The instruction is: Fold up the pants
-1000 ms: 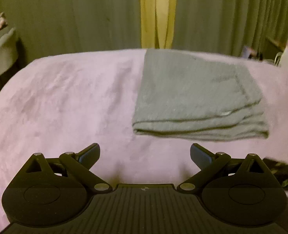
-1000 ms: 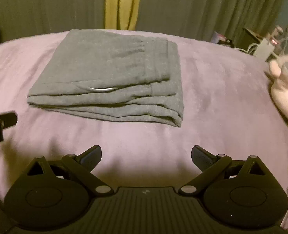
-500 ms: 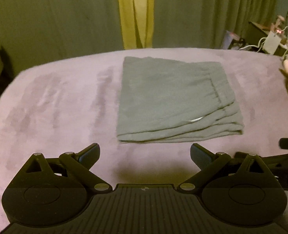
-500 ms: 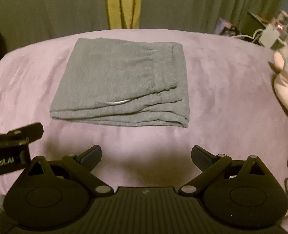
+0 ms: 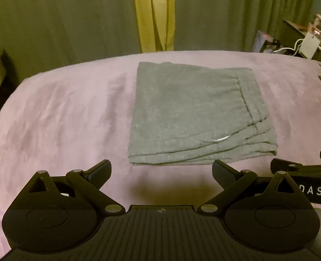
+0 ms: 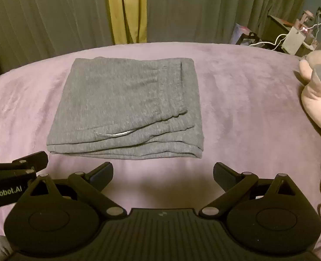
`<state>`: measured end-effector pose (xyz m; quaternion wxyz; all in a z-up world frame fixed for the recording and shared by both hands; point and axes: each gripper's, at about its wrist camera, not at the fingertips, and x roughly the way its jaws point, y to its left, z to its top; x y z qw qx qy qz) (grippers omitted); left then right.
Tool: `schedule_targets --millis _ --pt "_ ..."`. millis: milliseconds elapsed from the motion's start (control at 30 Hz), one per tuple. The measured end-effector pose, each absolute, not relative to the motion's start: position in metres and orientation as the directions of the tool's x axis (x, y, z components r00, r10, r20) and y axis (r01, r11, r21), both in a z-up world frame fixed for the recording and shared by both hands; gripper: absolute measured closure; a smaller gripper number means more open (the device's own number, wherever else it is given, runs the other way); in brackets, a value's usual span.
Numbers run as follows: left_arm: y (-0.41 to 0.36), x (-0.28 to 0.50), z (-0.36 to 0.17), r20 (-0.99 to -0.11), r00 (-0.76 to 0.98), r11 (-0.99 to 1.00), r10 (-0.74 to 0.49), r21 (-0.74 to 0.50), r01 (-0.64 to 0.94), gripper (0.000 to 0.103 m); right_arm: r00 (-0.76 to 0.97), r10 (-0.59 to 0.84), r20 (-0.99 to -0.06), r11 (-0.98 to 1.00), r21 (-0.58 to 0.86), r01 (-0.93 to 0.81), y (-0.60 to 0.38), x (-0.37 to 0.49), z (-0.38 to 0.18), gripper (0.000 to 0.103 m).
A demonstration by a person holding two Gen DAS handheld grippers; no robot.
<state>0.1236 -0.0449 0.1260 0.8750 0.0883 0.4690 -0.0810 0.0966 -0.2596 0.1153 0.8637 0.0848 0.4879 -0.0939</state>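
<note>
Purple blanket (image 5: 69, 117) now fills less view; folded pants (image 6: 125, 106) look farther away, left gripper (image 5: 161, 171) and right gripper (image 6: 162, 173) both spread, empty.

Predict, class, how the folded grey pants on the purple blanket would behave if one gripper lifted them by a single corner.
The pants are soft knit stacked in loose layers, so they would probably droop and unfold rather than lift as one slab. Nothing visible binds the layered front edge, so the layers would likely slide apart. On the plush blanket, a push would probably bunch them rather than slide them cleanly.
</note>
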Motion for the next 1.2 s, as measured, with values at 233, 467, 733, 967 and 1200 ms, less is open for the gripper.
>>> schedule_targets --millis 233,467,733,967,1200 --pt "-0.042 0.127 0.125 -0.841 0.538 0.975 -0.057 0.069 0.211 0.001 0.511 -0.083 -0.855 0.974 0.040 0.225 -0.256 0.098 0.113 0.004" --pt "-0.042 0.129 0.124 -0.847 0.528 0.974 -0.058 0.069 0.217 0.001 0.505 -0.081 -0.859 0.973 0.042 0.226 -0.256 0.102 0.111 0.004" --pt "-0.042 0.131 0.122 -0.853 0.519 0.974 -0.054 0.068 0.214 0.001 0.500 -0.081 -0.862 0.973 0.041 0.228 -0.256 0.103 0.107 0.004" --pt "-0.045 0.131 0.119 -0.855 0.516 0.973 -0.045 0.080 0.218 0.001 0.496 -0.078 -0.865 0.968 0.053 0.244 -0.259 0.104 0.105 0.004" --pt "-0.050 0.128 0.118 -0.851 0.525 0.968 -0.026 0.110 0.226 0.001 0.498 -0.077 -0.864 0.966 0.058 0.251 -0.261 0.102 0.103 0.004"
